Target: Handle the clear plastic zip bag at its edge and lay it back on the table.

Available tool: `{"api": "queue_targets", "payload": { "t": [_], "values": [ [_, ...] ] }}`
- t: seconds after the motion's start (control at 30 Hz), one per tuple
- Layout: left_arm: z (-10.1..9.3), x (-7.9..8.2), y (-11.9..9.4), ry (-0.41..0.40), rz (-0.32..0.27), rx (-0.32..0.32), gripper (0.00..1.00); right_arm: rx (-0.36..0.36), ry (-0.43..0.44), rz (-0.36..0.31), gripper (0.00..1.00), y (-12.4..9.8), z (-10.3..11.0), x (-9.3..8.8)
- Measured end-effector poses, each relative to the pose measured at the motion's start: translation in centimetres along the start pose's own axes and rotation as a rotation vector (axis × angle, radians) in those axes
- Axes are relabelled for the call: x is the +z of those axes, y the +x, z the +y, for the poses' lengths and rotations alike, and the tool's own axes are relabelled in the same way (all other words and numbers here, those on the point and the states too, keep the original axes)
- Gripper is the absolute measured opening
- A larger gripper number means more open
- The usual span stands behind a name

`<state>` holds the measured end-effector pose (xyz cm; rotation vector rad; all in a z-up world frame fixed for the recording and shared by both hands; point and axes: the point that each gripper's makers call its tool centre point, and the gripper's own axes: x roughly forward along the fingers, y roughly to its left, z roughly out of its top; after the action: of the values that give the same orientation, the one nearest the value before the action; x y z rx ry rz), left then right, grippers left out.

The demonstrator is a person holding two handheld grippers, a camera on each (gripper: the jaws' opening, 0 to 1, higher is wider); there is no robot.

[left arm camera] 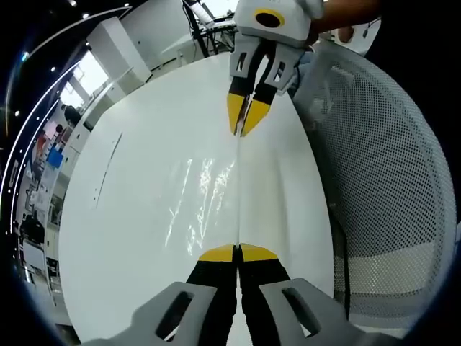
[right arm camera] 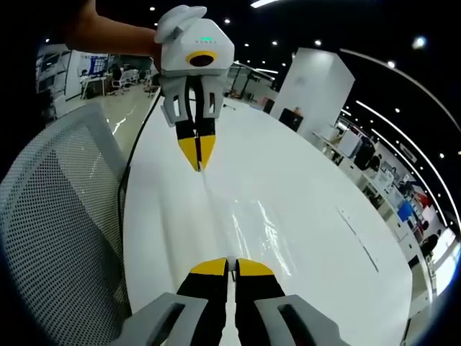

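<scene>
Left claw [left arm camera: 237,252]: yellow-tipped jaws pressed together at bottom of left gripper view, pinching near end of bag's top edge. Same claw seen from ahead in right gripper view [right arm camera: 197,162], white housing, held by a hand [right arm camera: 108,32], tips closed on far end of that edge.

Right claw [right arm camera: 231,265]: yellow tips closed on opposite end of same edge, at bottom of right gripper view. Seen again at top of left gripper view [left arm camera: 243,122], jaws shut, tips pointing down onto the edge.

Clear plastic bag [left arm camera: 205,202]: stretched taut between both claws, edge running as a thin straight line from one pair of tips to the other. Body nearly invisible, marked by streaky glints and faint creases. Whether lifted clear of tabletop or resting on it, cannot tell.

White table [left arm camera: 130,216]: large, glossy, beneath bag.

Mesh chair [left arm camera: 389,173]: white, perforated back, just beside table edge.
</scene>
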<state>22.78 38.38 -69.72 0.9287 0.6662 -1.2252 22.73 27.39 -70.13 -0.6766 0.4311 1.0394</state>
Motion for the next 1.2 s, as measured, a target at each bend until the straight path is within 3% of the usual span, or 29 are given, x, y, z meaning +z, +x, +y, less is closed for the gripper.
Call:
{"api": "queue_targets", "payload": {
  "t": [0.53, 0.93, 1.2],
  "values": [
    [0.6, 0.4, 0.2, 0.024, -0.007, 0.036, 0.0, 0.001, 0.006, 0.021, 0.0, -0.1, 0.1, -0.5],
    [-0.3, 1.4, 0.8, 0.104, -0.045, 0.025, 0.0, 0.024, 0.04, 0.054, 0.0, -0.7, 0.5, -1.8],
    [-0.4, 1.7, 0.9, 0.116, -0.052, 0.025, 0.0, 0.045, 0.094, 0.006, 0.07, -1.3, 0.3, -0.3]
  ]
}}
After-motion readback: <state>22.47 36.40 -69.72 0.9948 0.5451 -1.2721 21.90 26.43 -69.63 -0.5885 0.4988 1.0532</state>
